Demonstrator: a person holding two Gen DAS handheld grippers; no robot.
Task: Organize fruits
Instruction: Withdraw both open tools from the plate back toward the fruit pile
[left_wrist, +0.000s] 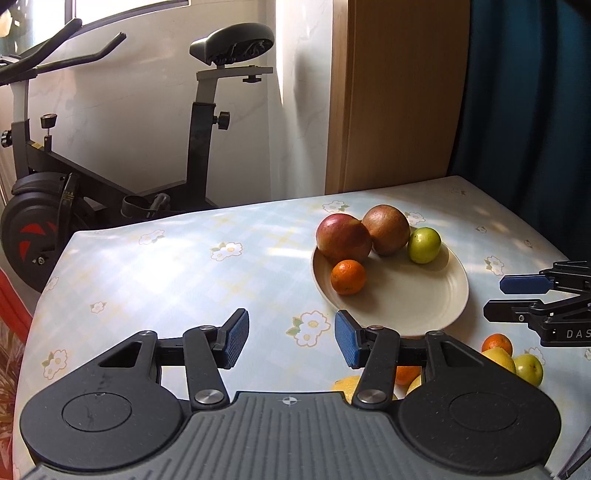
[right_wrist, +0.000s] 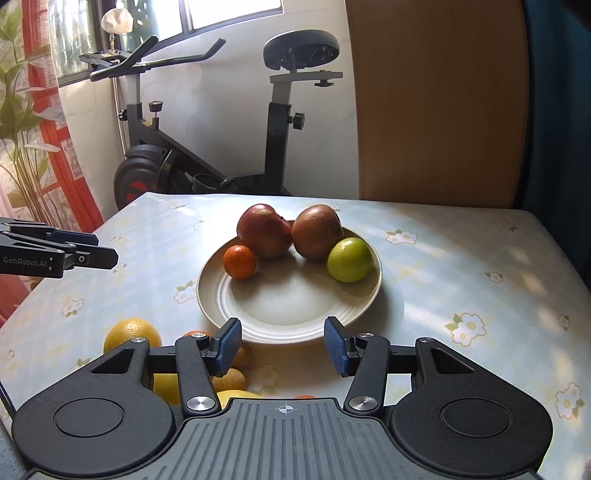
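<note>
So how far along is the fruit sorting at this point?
Partly done. Done: the plate holds two reddish fruits, a small orange and a green fruit. In hand: nothing; the left gripper and right gripper are both open and empty. Left: loose fruit on the table near the plate, including a yellow citrus and others partly hidden.
</note>
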